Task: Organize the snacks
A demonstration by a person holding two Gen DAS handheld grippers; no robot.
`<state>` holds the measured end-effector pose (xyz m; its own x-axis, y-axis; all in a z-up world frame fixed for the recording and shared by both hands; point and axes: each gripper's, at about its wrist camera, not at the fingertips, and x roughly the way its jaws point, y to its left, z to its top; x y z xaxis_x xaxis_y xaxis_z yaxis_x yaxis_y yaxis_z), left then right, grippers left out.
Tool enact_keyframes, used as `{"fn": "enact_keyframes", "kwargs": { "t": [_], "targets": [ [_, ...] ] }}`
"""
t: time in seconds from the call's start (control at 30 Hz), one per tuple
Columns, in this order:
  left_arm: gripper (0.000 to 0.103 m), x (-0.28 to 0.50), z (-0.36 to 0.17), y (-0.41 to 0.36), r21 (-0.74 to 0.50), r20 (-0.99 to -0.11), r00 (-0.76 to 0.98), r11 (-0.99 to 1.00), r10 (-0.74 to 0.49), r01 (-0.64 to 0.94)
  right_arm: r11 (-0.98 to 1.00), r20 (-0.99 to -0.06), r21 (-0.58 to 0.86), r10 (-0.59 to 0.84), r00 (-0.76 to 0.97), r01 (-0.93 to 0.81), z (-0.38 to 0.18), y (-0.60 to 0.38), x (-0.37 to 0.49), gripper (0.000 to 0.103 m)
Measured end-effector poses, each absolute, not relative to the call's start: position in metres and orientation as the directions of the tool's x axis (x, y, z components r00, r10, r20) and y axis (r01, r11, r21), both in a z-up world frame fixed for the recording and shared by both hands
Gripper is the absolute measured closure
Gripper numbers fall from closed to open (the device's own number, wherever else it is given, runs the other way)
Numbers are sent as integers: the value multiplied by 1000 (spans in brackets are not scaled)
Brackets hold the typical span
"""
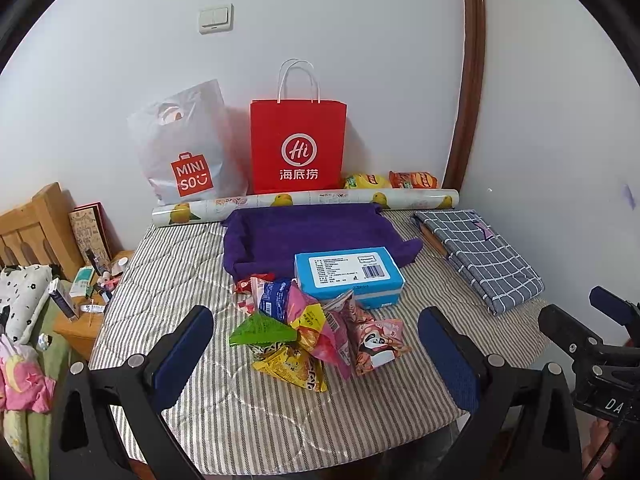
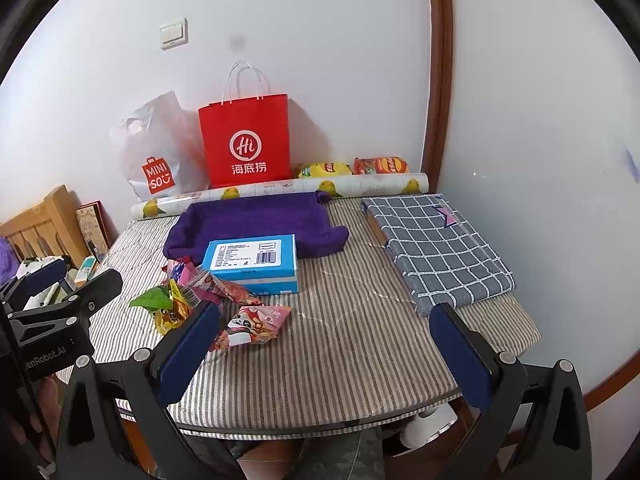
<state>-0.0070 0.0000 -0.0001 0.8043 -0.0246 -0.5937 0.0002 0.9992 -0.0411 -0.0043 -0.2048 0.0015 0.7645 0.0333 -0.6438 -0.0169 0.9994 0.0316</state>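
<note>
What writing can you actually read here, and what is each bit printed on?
"MINI SO": white plastic bag.
"Hi" and "海底捞": red paper bag.
"enRobot.AI", start cut off: left gripper body, right wrist view.
"DA", cut off: right gripper body.
Blue box label and snack packets: too small to read.

A plain white wall (image 1: 340, 20) is seen straight ahead of the grippers, and a cream double light switch (image 1: 216, 19) is mounted on it, up and to the left. A dark brown wooden trim (image 1: 470, 80) is run up the corner to the right, where a second white wall (image 2: 540, 120) is met; a faint purple mark is carried by that wall. Below and ahead, a table (image 2: 340, 340) is covered with a grey-and-white striped cloth. To the far left, a light wooden headboard (image 1: 30, 224) and a low wooden bedside cabinet (image 1: 76, 328) are placed. The room is evenly and softly lit.
</note>
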Motion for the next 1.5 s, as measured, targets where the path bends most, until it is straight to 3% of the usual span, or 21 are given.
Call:
{"fn": "enact_keyframes", "kwargs": {
  "t": [1.5],
  "targets": [
    [0,-10,1,3,-64,-595,803,998,-30,-11,999,-631,29,42,774,-30,1,-200,-11,0]
  ]
}}
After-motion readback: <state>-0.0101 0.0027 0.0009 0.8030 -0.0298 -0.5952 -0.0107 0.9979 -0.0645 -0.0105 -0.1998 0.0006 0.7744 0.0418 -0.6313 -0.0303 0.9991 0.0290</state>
